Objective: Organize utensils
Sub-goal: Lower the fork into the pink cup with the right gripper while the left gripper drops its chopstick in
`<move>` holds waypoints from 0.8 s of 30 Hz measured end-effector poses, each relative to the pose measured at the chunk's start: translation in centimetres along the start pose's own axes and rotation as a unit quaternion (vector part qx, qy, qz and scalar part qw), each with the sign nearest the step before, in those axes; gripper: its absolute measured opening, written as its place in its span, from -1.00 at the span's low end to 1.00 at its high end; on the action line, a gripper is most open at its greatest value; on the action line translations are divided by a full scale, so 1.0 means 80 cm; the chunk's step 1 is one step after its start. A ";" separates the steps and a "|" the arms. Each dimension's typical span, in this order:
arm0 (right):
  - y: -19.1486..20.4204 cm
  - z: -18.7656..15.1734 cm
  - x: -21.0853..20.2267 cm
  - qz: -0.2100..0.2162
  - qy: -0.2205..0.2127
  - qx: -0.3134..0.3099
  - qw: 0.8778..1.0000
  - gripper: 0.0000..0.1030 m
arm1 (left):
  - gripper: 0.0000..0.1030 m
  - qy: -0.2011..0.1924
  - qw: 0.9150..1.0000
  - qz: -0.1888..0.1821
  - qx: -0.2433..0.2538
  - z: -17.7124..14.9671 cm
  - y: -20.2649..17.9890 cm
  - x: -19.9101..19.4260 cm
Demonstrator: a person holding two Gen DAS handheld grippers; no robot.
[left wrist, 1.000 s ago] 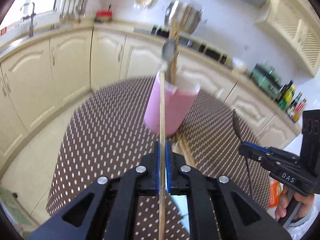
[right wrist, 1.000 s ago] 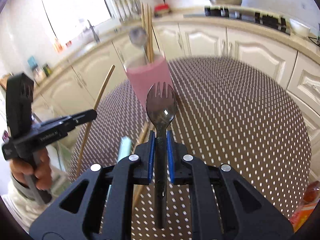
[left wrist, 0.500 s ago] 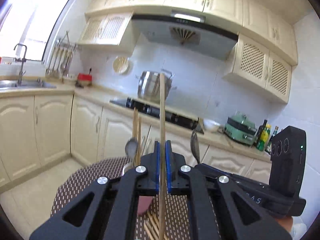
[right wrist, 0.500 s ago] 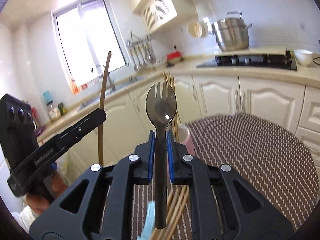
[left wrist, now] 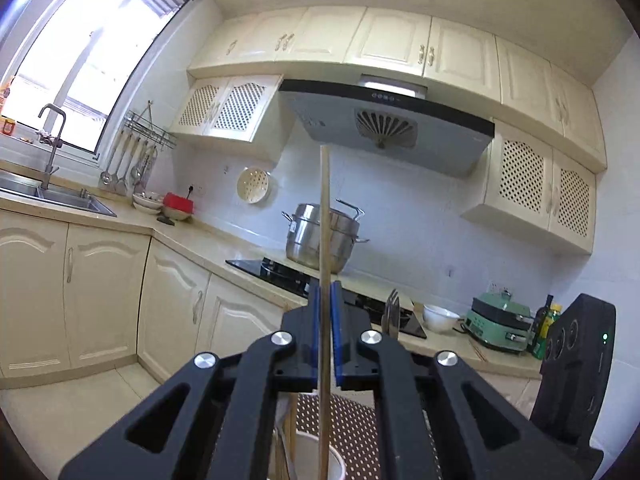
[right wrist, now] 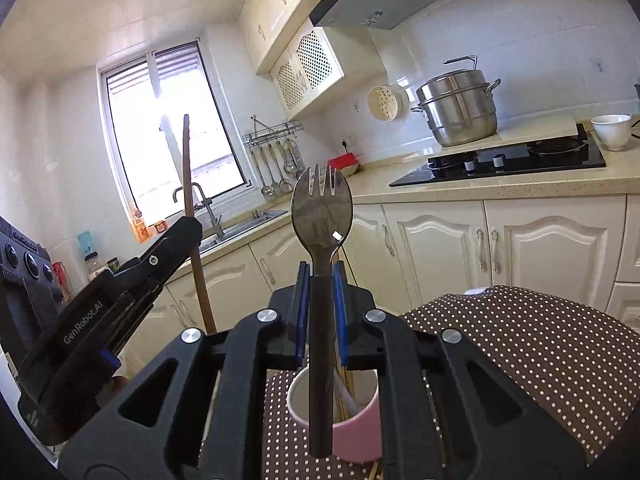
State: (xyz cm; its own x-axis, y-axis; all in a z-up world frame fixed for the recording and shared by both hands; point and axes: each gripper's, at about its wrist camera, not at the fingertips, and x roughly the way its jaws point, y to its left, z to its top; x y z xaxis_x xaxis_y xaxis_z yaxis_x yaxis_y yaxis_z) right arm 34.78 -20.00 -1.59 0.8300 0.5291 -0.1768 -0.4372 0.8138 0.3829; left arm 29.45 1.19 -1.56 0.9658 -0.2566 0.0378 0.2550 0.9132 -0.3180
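Note:
My left gripper is shut on a pale wooden chopstick that stands upright, its lower end over the cup's rim. In the right wrist view, my right gripper is shut on the handle of a dark spork, tines up. The handle's end hangs over the pink cup, which holds several chopsticks and stands on the brown dotted tablecloth. The left gripper and its chopstick show at the left of that view. The spork's head peeks past my left fingers.
Cream cabinets run along the walls. On the counter are a black hob with a steel steamer pot, a white bowl and a sink with tap. A green appliance and bottles stand at the right.
Both grippers have risen and tipped up from looking down at the table to pointing level. The cup has dropped from the middle of both views to the bottom. Both utensils stay gripped.

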 end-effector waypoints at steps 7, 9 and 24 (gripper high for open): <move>-0.006 -0.004 0.025 -0.002 -0.009 -0.006 1.000 -0.77 | -0.90 -0.035 0.999 0.033 -0.002 -0.006 0.014 0.023; -0.006 -0.010 0.028 -0.002 -0.006 -0.004 1.000 -0.77 | -0.90 -0.039 0.998 0.040 -0.006 -0.011 0.018 0.030; -0.010 -0.040 0.041 -0.011 0.011 -0.016 1.000 -0.77 | -0.90 0.019 0.998 0.063 0.007 -0.054 0.036 0.035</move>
State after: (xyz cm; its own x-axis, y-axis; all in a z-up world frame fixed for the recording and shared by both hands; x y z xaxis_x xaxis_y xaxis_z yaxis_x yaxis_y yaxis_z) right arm 36.74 -18.11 -5.36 0.8317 0.5163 -0.2044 -0.4305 0.8320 0.3499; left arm 32.71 1.72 -6.46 0.9877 -0.1517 -0.0366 0.1335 0.9428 -0.3055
